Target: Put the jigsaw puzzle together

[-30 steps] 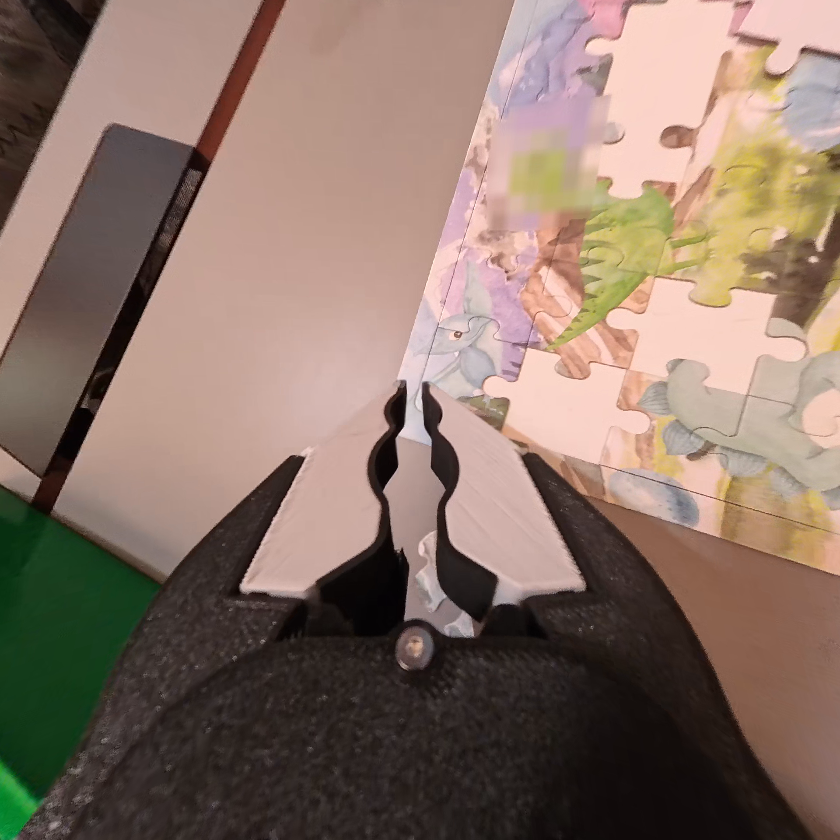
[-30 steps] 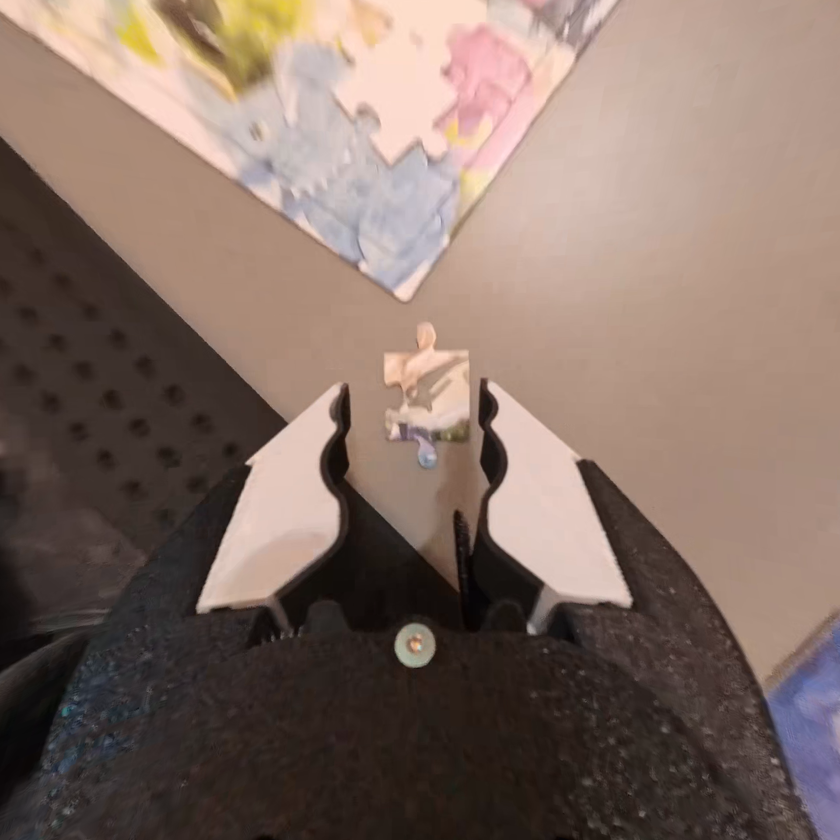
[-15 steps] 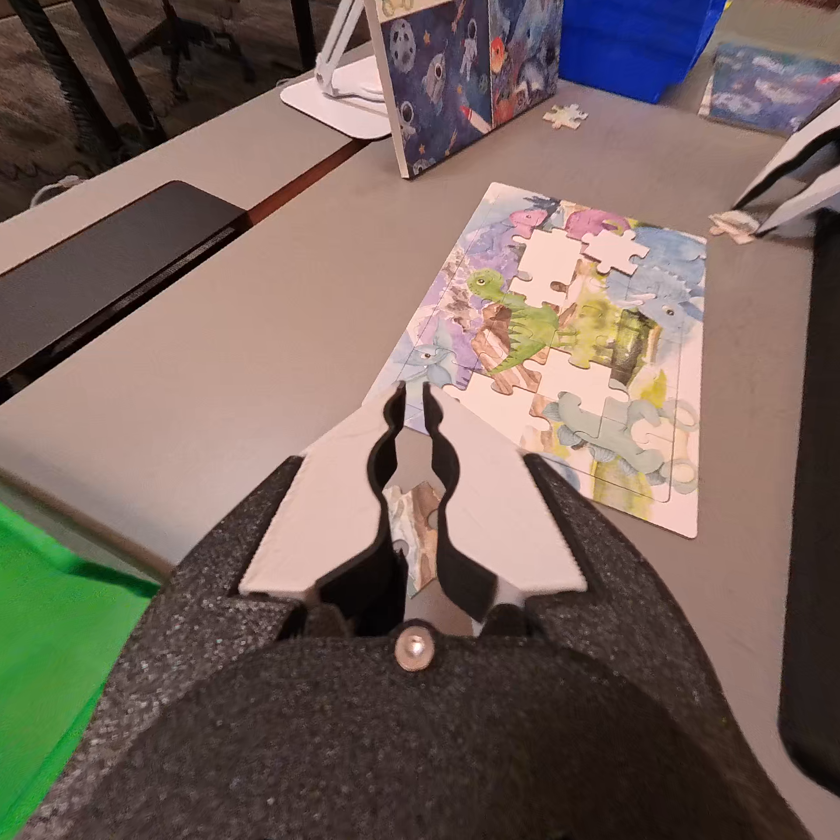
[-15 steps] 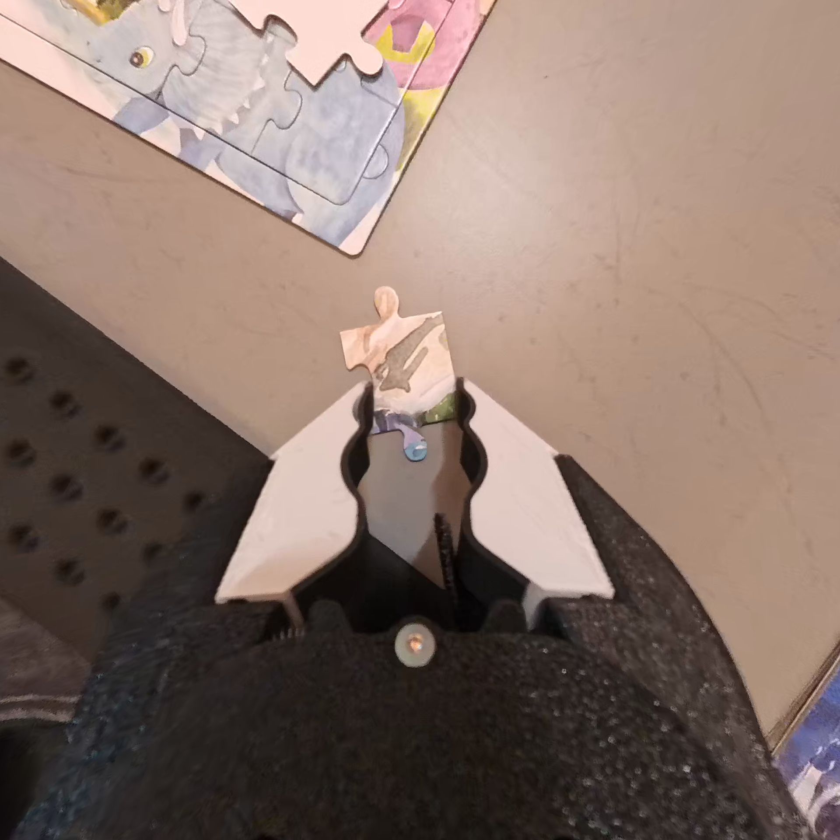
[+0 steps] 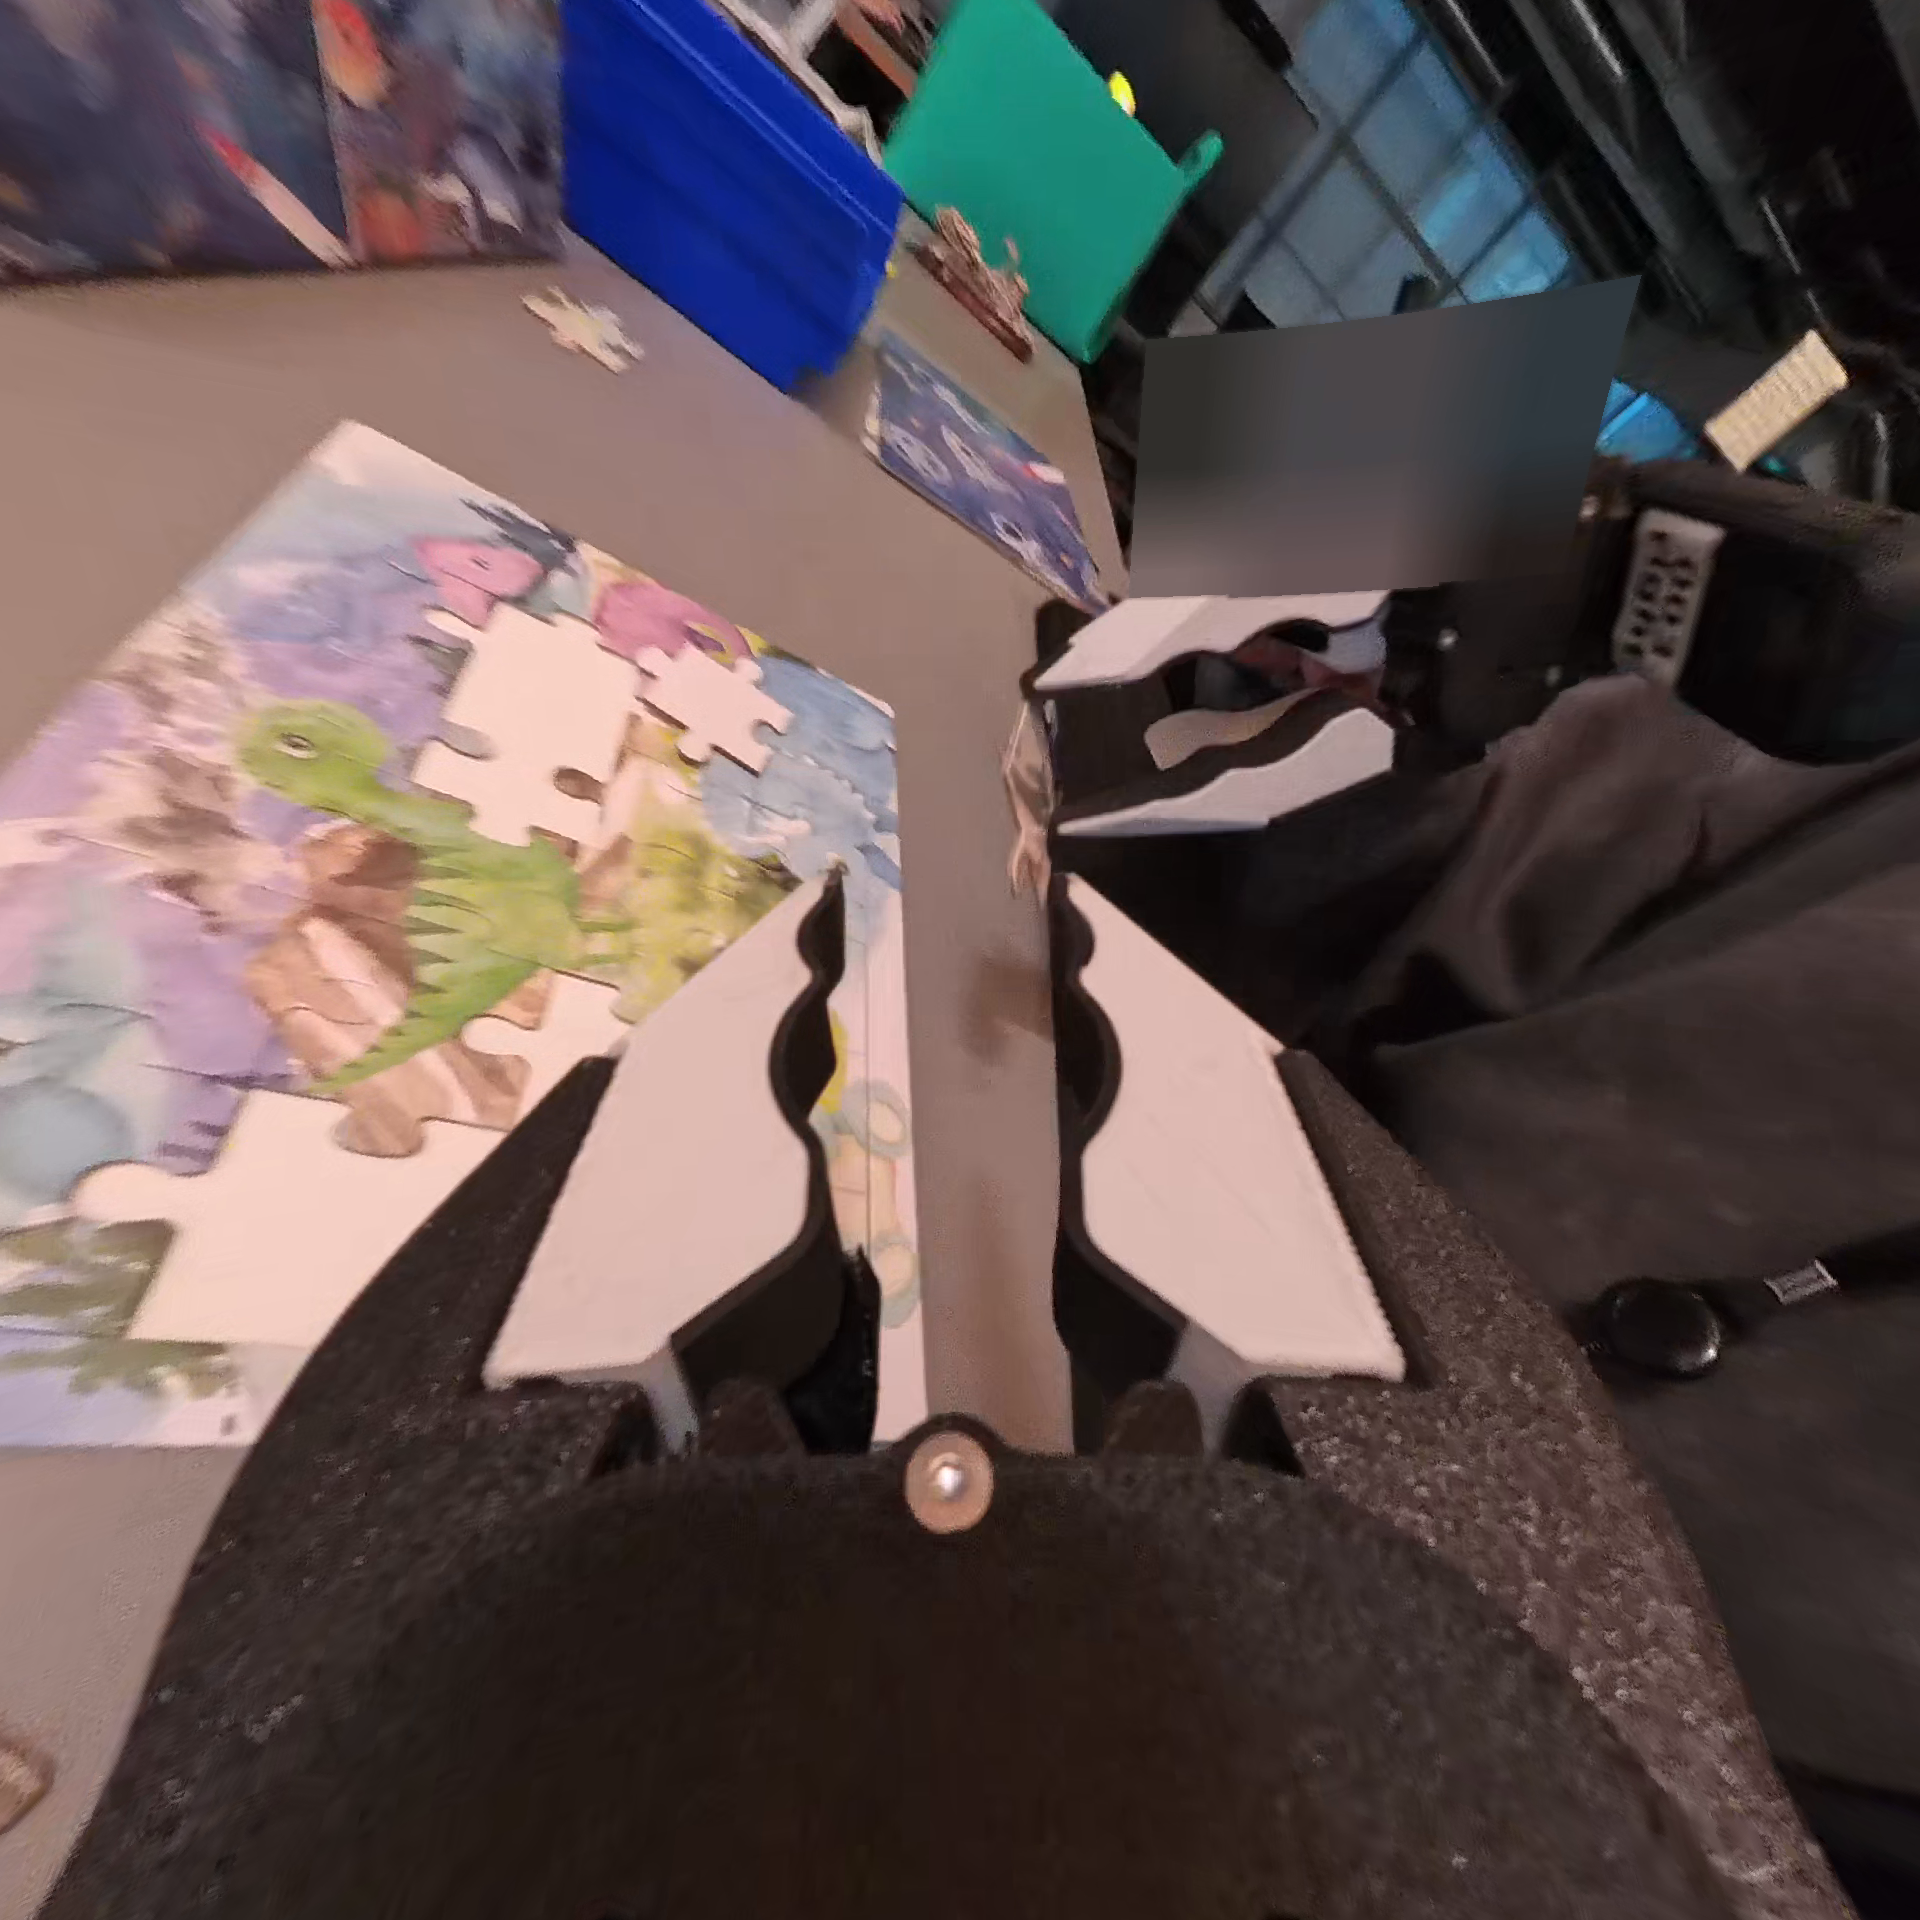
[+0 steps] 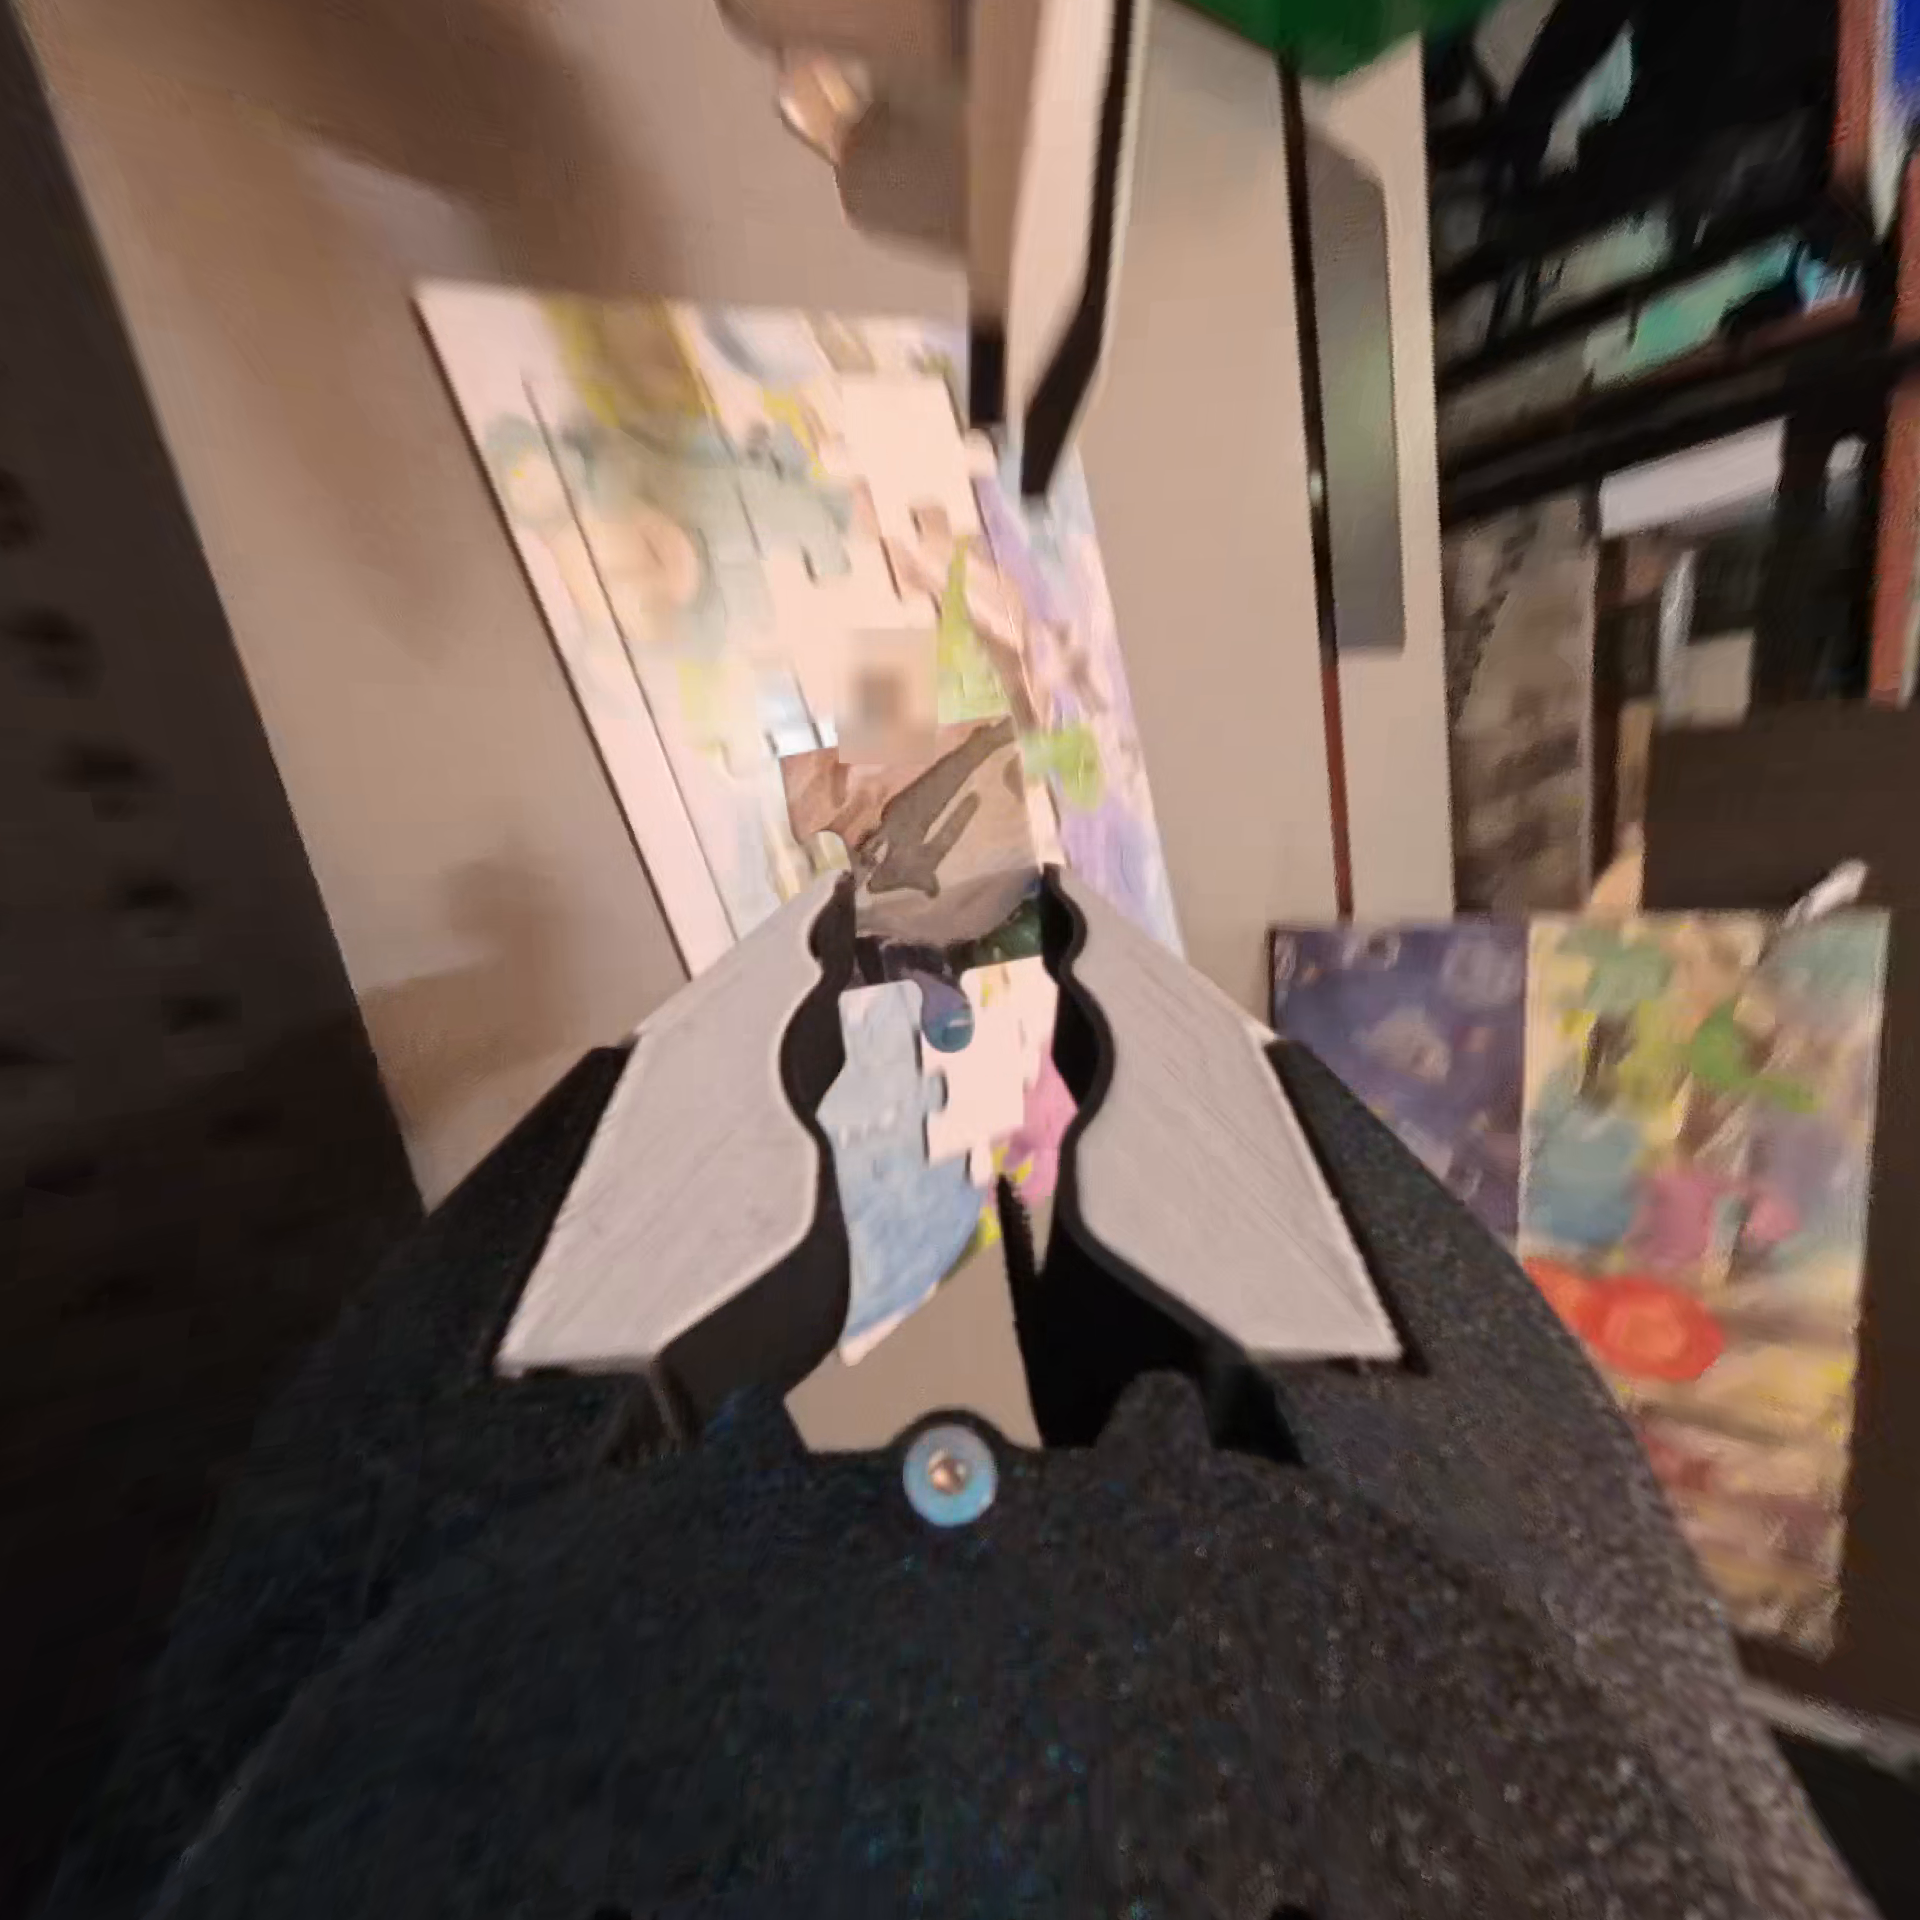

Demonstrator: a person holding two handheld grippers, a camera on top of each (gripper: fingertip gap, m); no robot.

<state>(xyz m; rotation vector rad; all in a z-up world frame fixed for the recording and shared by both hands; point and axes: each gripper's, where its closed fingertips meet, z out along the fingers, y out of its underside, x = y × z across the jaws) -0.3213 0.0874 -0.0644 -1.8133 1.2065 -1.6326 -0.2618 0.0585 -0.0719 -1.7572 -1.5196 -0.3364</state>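
Note:
The dinosaur puzzle board (image 5: 343, 831) lies on the grey table, partly filled, with several bare white gaps. A loose white piece (image 5: 717, 707) lies on its far part. My left gripper (image 5: 945, 894) is open and empty, above the board's right edge. My right gripper (image 5: 1216, 717) shows beyond it, turned sideways, shut on a brown-grey puzzle piece (image 5: 1029, 790). In the blurred right wrist view, my right gripper (image 6: 945, 894) pinches that piece (image 6: 914, 821) at its fingertips, held in the air over the board (image 6: 644, 582).
A blue bin (image 5: 727, 208) and a green bin (image 5: 1039, 177) stand at the table's far side. A loose piece (image 5: 582, 327) lies before the picture box (image 5: 208, 135); the box also shows in the right wrist view (image 6: 1662, 1143). A second puzzle sheet (image 5: 966, 468) lies far right. Dark fabric (image 5: 1610, 987) covers the right. Some 8 cm of space lies between my two pairs of fingers.
My right gripper closed on the piece, lifted it off the table and turned toward the board. My left gripper opened wider and swung right toward the right gripper.

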